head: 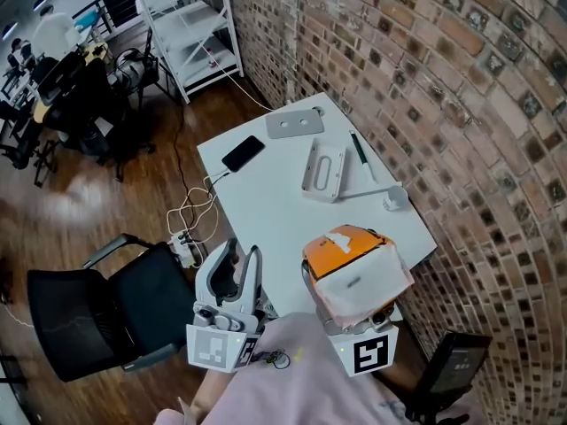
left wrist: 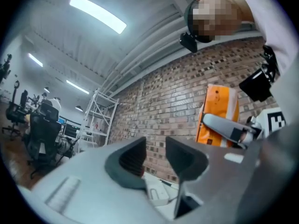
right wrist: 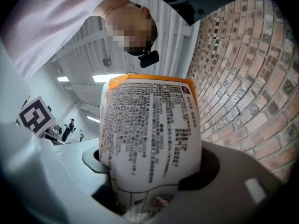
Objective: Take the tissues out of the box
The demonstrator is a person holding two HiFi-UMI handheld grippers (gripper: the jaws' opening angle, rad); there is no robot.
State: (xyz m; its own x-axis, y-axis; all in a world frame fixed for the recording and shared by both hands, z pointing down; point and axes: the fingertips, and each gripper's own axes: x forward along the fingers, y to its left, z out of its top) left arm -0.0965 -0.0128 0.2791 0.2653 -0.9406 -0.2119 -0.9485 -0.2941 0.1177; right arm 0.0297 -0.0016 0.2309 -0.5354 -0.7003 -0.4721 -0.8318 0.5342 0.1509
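A pale pink sleeve (head: 292, 379) fills the foreground of the head view. Just past it, the right claw (head: 347, 301) pinches an orange-and-white soft tissue pack (head: 354, 259), held up above the near end of a white rectangular table (head: 266, 202). The left claw (head: 237, 273) stands beside it, its jaws spread and empty. Beyond both claws lie a black slab phone (head: 243, 153) and a grey flat plate (head: 295, 123).

In the left gripper view, the left claw (left wrist: 156, 158) shows a clear gap with nothing in it. The tissue pack (left wrist: 218, 111) hangs up and to the right, against a red brick wall (left wrist: 159, 97).

In the right gripper view, the right claw (right wrist: 152, 174) is pressed on both sides of the pack (right wrist: 149, 120), whose printed face rises upright from the jaws.
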